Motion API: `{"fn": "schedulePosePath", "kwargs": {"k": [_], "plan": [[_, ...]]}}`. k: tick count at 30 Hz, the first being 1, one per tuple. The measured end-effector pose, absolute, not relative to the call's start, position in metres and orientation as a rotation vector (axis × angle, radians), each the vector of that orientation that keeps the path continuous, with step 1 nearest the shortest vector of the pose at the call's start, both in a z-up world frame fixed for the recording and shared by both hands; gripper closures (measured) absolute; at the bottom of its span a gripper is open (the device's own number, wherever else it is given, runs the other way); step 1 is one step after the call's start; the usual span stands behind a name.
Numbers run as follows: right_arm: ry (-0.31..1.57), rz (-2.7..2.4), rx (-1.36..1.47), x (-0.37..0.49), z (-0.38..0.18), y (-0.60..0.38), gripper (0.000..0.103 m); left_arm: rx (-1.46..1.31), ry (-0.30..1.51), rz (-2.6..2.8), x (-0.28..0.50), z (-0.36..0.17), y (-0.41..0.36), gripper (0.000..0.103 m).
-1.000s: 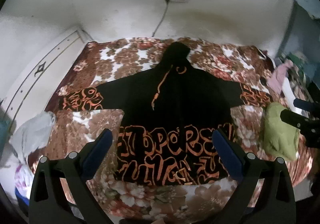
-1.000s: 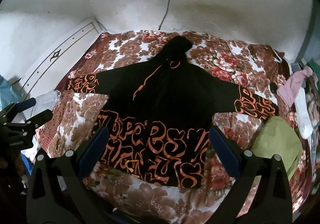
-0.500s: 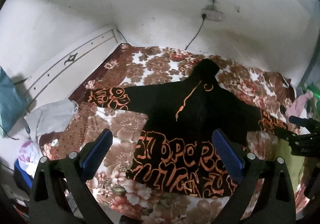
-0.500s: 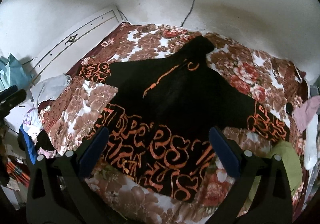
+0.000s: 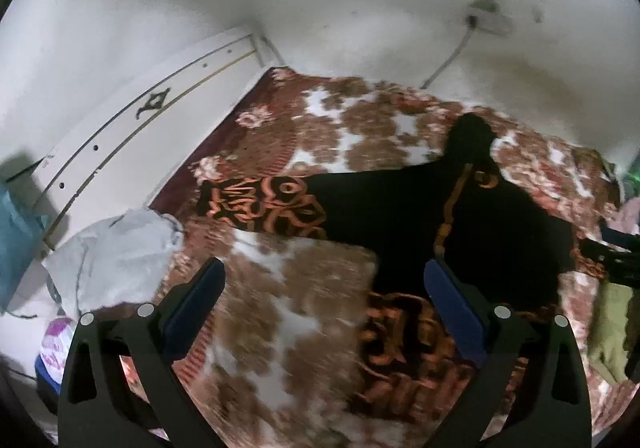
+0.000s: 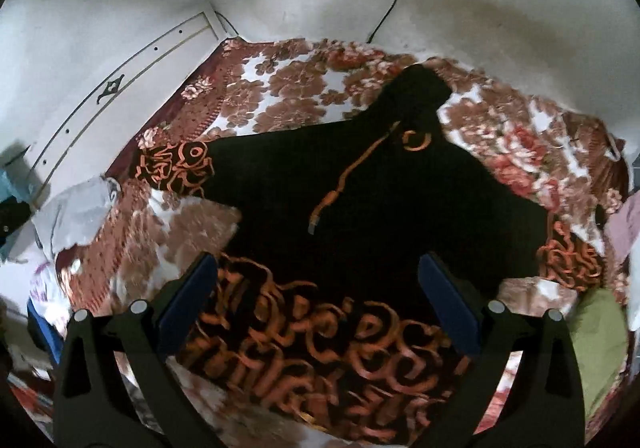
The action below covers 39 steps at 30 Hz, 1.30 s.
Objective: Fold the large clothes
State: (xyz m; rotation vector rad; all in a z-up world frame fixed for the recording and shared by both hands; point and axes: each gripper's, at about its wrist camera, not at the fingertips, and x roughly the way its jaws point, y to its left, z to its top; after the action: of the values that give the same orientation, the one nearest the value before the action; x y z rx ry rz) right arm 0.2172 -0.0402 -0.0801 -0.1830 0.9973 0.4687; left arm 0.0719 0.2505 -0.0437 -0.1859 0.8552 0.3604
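Right wrist view: black hooded garment with orange lettering (image 6: 360, 208) spread flat on floral bedspread (image 6: 304, 88).
Both grippers, left (image 5: 324, 304) and right (image 6: 318, 296), hover with fingers spread, holding nothing.

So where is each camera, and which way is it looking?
Left wrist: sits on the left gripper, above the bed's near left; faces the hoodie's left sleeve and wall; open jaws show.
Right wrist: sits on the right gripper, over the hoodie's lettered hem; open jaws show.
Shared: hoodie, floral blanket, green cloth.
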Motion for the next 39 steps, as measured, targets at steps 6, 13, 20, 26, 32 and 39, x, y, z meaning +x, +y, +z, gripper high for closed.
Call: {"fn": "schedulePosePath", "kwargs": {"k": [6,13,20,26,32,39], "plan": [[1.028,0.439,-0.210,0.248,-0.137,0.034,0.004,-0.286,0.889,0.410,0.112,-0.100,0.359,0.005],[1.072,0.452,-0.242,0.274,-0.193,0.104,0.004,-0.318,0.942,0.403,0.157,-0.166,0.430,0.006],[1.100,0.448,-0.252,0.305,-0.249,0.155,0.005,-0.338,0.957,0.429,0.194,-0.220,0.484,0.005],[1.140,0.428,-0.323,0.328,-0.305,0.190,0.005,-0.424,0.951,0.443,0.211,-0.267,0.529,0.005],[1.182,0.351,-0.327,0.343,-0.359,0.198,0.005,-0.550,0.929,0.478,0.219,-0.317,0.570,0.005],[1.132,0.392,-0.443,0.343,-0.396,0.210,0.005,-0.614,0.898,0.531,0.227,-0.359,0.595,0.006]]}}
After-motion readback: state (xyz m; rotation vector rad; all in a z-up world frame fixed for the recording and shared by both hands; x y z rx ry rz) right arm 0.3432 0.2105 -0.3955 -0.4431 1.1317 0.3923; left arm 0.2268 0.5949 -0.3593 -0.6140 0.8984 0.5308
